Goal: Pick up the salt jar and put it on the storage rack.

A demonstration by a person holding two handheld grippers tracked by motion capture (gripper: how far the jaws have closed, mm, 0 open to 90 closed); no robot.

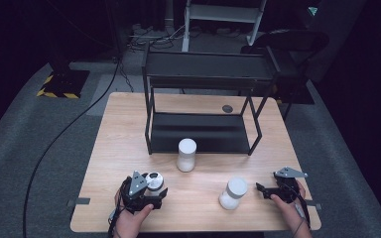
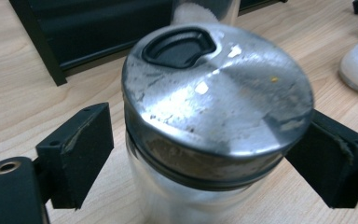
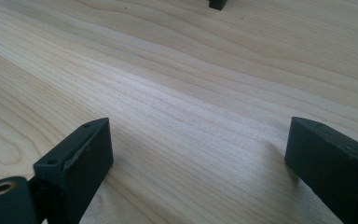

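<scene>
At lower left of the high view, the left gripper (image 1: 146,191) straddles a steel-lidded jar (image 1: 154,181) on the desk (image 1: 129,129), jaws not yet pinching. At lower right, the right gripper (image 1: 265,190) stands spread, empty. No readable writing shows.

The high view is dim and soft, its corners sinking into black around the lit bench (image 1: 129,129). In the left gripper view, glare streaks the metal lid (image 2: 214,88), slightly blurred. The right gripper view is bright, with wood grain softening toward the top.
</scene>
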